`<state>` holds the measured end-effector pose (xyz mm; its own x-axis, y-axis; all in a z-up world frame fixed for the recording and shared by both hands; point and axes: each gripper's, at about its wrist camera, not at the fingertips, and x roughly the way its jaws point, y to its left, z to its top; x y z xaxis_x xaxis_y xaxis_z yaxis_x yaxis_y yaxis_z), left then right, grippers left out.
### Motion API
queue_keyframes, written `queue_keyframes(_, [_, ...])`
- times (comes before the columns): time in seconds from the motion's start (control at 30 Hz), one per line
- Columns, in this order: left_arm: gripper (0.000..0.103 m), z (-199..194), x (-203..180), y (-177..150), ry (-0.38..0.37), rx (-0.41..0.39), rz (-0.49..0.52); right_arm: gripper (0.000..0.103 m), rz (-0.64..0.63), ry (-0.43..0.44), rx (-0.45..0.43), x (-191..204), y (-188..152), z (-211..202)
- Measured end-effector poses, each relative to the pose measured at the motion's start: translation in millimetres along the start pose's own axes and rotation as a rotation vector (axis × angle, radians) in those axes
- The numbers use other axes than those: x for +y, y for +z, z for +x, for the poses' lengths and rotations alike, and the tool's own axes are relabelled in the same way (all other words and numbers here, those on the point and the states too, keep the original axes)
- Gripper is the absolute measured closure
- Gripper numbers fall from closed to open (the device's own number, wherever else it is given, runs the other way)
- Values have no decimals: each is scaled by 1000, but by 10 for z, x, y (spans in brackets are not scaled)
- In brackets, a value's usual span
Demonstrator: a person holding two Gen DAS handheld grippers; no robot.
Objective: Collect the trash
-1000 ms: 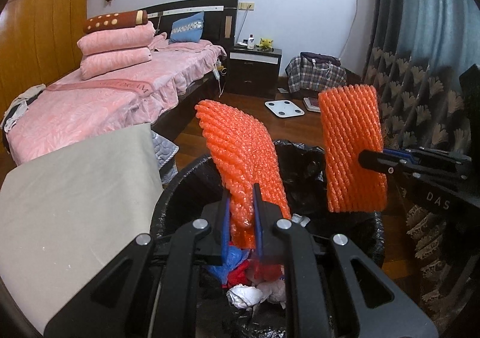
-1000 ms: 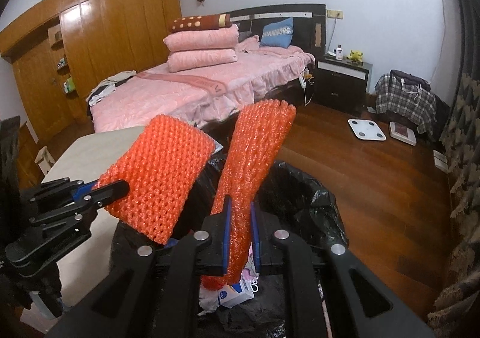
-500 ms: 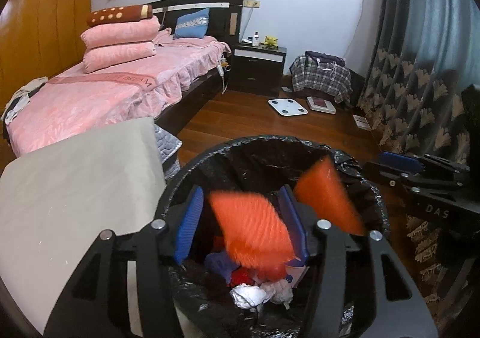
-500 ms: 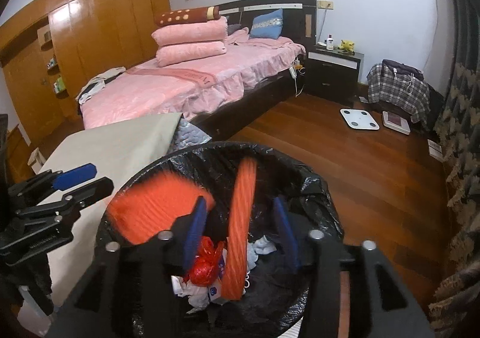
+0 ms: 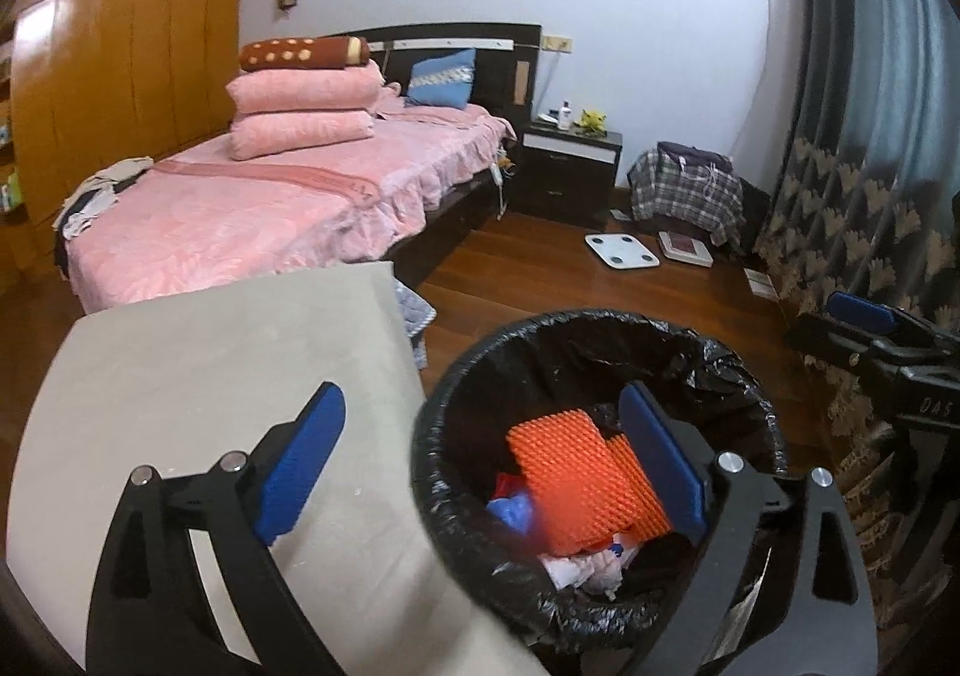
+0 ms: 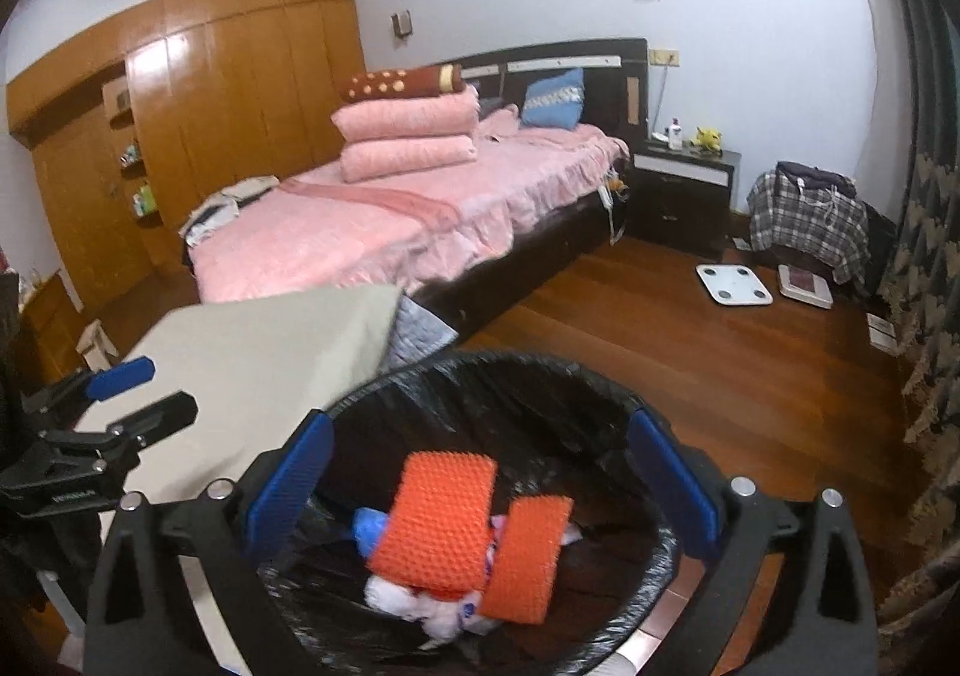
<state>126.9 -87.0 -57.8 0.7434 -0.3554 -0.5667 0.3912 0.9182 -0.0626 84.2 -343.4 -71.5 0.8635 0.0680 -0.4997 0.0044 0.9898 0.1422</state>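
Grippers, left [image 5: 483,466] and right [image 6: 480,478], just released, gape empty above bin rim [image 6: 498,361].

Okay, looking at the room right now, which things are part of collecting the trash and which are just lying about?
Part of the job:
- trash bin lined with a black bag
- larger orange foam net, in the bin
- smaller orange foam net, in the bin
- left gripper and right gripper, both open, nothing held

Just lying about:
- white bathroom scale
- plaid bag
- stacked pink quilts

Black gripper [image 6: 480,481] — blue ribbed pads [image 6: 291,481].
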Motion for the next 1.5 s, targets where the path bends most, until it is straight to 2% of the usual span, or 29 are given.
queue_keyframes(0.33, [11, -483, 137, 32, 54, -26, -31, 6, -40, 47, -59, 360, 132, -391])
queue_keyframes(0.67, [11, -792, 192, -43, 69, -41, -56, 6, -75, 67, -65, 606, 123, -544])
queue_keyframes(0.9, [11, -1035, 239, -75, 106, -69, -58, 6, -90, 88, -73, 721, 81, -626])
queue_keyframes(1.5, [11, -1299, 329, -235, 126, -80, -74, 6, -140, 105, -96, 983, -51, -712])
